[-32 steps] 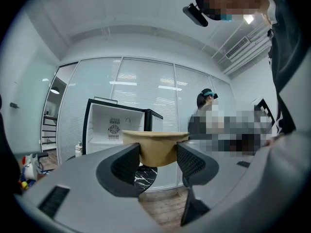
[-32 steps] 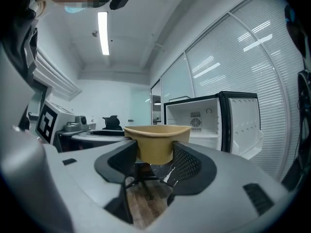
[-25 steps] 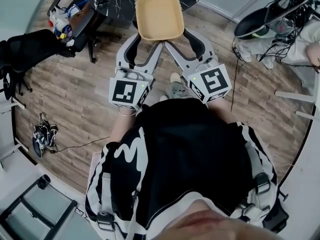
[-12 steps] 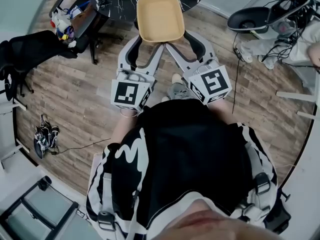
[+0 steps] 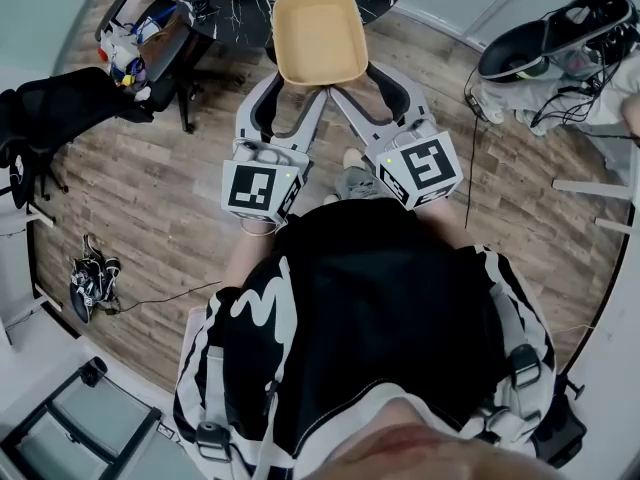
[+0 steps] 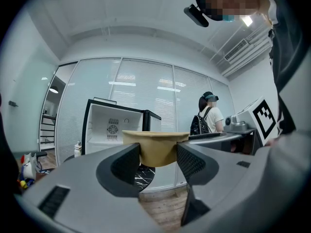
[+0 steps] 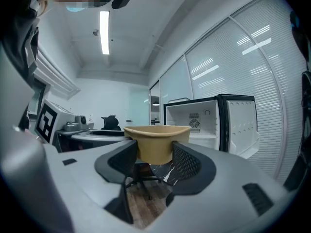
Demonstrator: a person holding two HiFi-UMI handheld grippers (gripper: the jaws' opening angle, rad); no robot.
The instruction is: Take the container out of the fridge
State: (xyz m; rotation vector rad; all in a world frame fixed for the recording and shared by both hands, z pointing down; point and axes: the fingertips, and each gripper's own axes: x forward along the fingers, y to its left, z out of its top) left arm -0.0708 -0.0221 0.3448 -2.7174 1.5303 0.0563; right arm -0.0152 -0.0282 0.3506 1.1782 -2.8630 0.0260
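Observation:
A tan, empty container [image 5: 318,33] is held in the air in front of the person, over the edge of a black marble table [image 5: 215,3]. My left gripper [image 5: 292,86] is shut on its near left edge, my right gripper [image 5: 345,86] on its near right edge. In the left gripper view the container [image 6: 155,147] sits pinched between the jaws of the left gripper [image 6: 158,163]. The right gripper view shows the container [image 7: 156,142] the same way, in the right gripper [image 7: 154,160]. Behind it stands the small black fridge [image 6: 114,125] [image 7: 214,125], door open, white inside.
Black office chairs [image 5: 60,98] stand at the left on the wooden floor, one [image 5: 150,28] loaded with things. Another chair [image 5: 545,33] and cables lie at the right. Shoes [image 5: 90,278] rest on the floor. A person with a backpack [image 6: 208,115] stands by the glass wall.
The container stays held in both grippers at about the same place. The chair at the right has shifted a little.

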